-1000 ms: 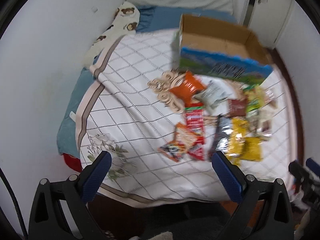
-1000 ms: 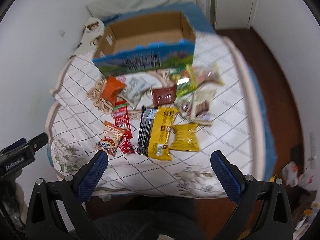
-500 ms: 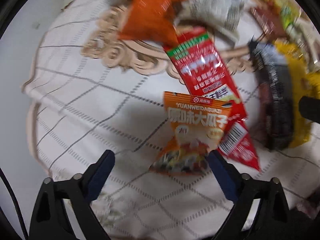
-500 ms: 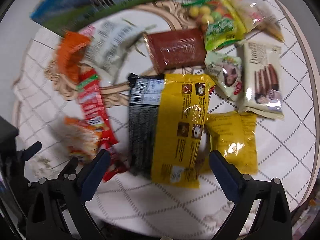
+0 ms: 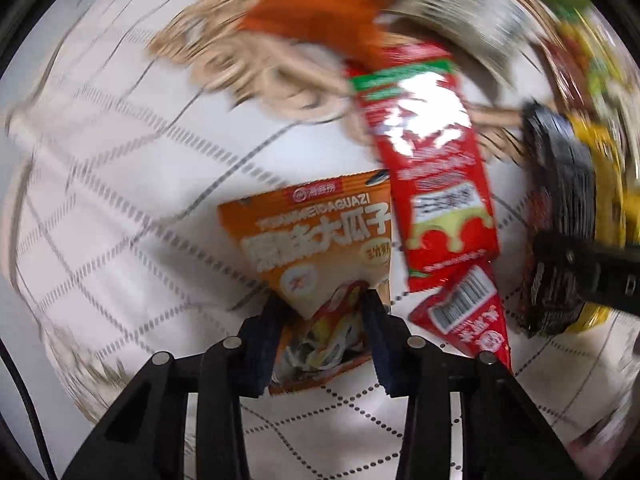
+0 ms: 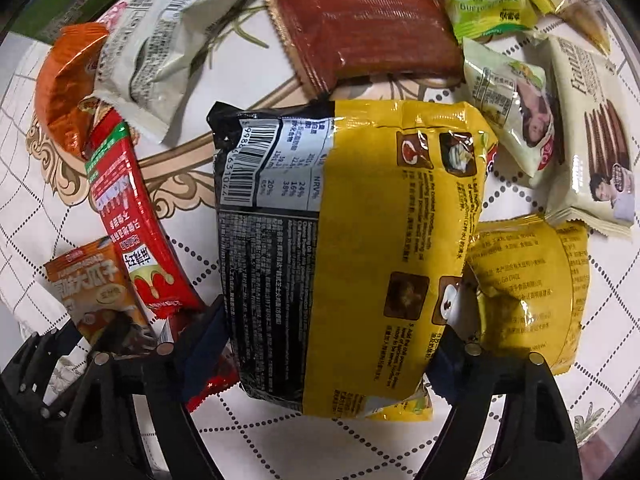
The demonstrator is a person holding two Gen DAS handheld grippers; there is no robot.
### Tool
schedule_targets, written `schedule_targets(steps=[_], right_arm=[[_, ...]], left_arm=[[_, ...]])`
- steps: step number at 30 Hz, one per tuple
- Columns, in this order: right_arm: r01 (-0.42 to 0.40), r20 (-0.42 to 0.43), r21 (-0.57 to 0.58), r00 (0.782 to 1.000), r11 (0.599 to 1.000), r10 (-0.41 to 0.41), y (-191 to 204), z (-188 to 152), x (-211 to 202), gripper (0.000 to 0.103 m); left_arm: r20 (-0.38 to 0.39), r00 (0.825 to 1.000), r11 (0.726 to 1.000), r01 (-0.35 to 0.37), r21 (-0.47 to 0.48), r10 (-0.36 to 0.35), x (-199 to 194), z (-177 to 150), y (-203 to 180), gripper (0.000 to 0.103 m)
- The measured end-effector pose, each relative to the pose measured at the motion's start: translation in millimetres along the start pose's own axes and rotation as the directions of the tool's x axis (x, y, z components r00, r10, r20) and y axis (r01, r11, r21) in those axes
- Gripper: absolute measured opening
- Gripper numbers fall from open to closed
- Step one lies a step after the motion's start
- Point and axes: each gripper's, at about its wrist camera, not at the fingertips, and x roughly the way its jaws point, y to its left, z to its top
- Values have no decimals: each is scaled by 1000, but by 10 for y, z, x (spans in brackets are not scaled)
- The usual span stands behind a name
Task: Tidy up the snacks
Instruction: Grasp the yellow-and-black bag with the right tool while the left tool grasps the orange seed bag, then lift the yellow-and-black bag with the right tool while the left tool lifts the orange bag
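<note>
Snack packets lie on a white quilted bed cover [image 5: 100, 208]. My left gripper [image 5: 324, 320] has closed its blue pads on the lower end of an orange sunflower-seed packet [image 5: 320, 240]; the packet also shows in the right wrist view [image 6: 92, 284]. A long red packet [image 5: 432, 184] lies just right of it. My right gripper [image 6: 332, 336] is open, its pads on either side of the big yellow-and-black noodle packet [image 6: 340, 248], close to its edges.
Around the noodle packet lie a brown packet [image 6: 360, 28], a grey-white packet [image 6: 160, 44], an orange bag [image 6: 64, 84], green [image 6: 488, 4] and cream packets [image 6: 592, 136] and a small yellow packet [image 6: 532, 280]. The box's green-blue wall [image 6: 80, 0] is at top left.
Both grippers dropped from above the bed down to the snacks. The left jaws narrowed onto the orange seed packet. The right jaws came down around the noodle packet.
</note>
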Motion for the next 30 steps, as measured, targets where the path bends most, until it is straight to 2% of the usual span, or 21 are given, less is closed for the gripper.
schedule_targets(steps=[2,4,8,12,17,20,22,26,29,30], right_arm=[[9,9,-7,1000,1000,-9,54,-46,-41,85],[22,15,-12,1000,1000,-22,101,-69,-24,84],[47,43,-36,998,998,-45,142,-141,-60,84],[38,88,-40,996,998,-34,213,-350,-210,84],[-45,132,-34,990,998,49,193,-546,-629,84],[-95,166,-52,981,994,103,168,-561,-912,84],[-129,201,-81,969,988,143,165,-488,-1196,84],[-168,264,-135,944,976,199,169,-196,-1728,84],[-186,294,-173,928,967,231,151,203,-2152,84],[-176,309,-189,923,966,229,119,484,-2298,84]], left_arm=[[2,1000,999,29,-31,-29,63,21,64,44],[-8,1000,1000,28,-11,-28,152,58,67,45],[11,998,997,63,-36,-63,156,26,131,36],[36,994,994,102,-49,-100,-85,-44,298,31],[70,987,984,150,-100,-144,-529,-136,448,29],[108,973,968,215,-130,-202,-918,-96,526,28],[155,960,959,253,-131,-233,-1222,54,515,28],[249,932,951,294,-99,-263,-1794,601,305,28],[299,912,944,319,-80,-282,-2089,1075,189,27],[313,907,945,320,-73,-283,-2177,1292,140,27]])
